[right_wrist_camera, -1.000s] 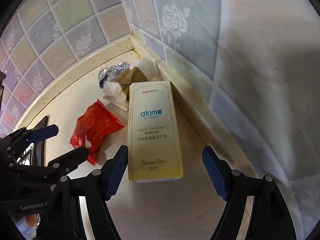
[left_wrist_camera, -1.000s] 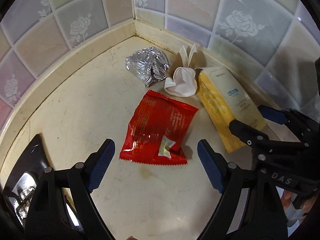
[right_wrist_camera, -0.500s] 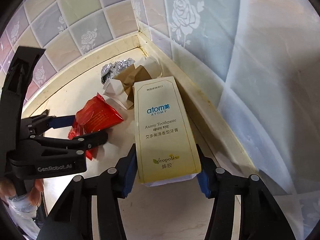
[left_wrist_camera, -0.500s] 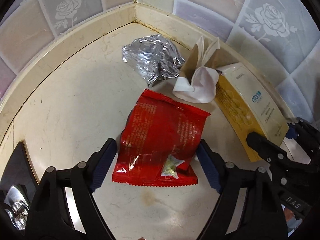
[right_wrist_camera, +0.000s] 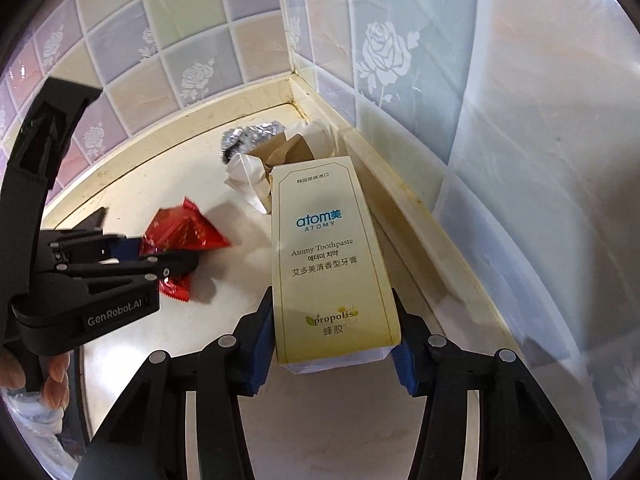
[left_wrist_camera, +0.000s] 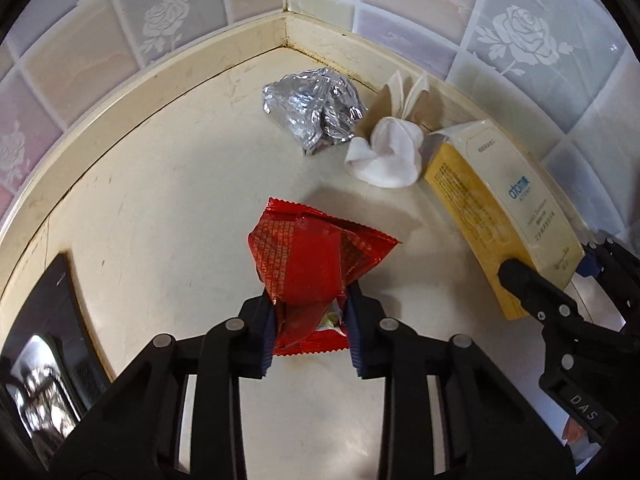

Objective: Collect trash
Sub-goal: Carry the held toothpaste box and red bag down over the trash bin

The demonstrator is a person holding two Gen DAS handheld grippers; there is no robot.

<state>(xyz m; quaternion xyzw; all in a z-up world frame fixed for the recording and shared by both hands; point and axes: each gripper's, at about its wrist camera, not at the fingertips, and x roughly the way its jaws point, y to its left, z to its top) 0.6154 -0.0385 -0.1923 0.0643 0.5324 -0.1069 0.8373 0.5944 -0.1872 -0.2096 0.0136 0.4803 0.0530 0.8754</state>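
You've got two pieces of trash in hand at once. Your left gripper (left_wrist_camera: 310,326) has its jaws closing on the red snack wrapper (left_wrist_camera: 316,256), pinching the near end so the foil crumples and peaks up between the pads, its far end still on the desk (left_wrist_camera: 160,208). Your right gripper (right_wrist_camera: 334,344) has its jaws closing on the toothpaste box (right_wrist_camera: 326,256) and already clamped on its sides at the near end, the far end pointing toward the tiled corner and lying alongside the raised ledge (right_wrist_camera: 400,200).

So that's the grabbing about done on two items, but nothing is collected yet as far as the views show; no bin or bag is clearly in sight. Still lying in the corner, untouched: the crumpled silver foil (left_wrist_camera: 316,112) and just beside it the white tissue wad (left_wrist_camera: 386,152) with a brown paper scrap (right_wrist_camera: 290,150) behind it, touching the box's far end.

The wrapper looks thin, glossy and empty, torn open at the near edge with a pale scrap showing inside; I'd judge it light and prone to slip. The box is cream and yellow, printed, long and flat, with an open flap at the near end, and looks rigid enough for a firm squeeze.
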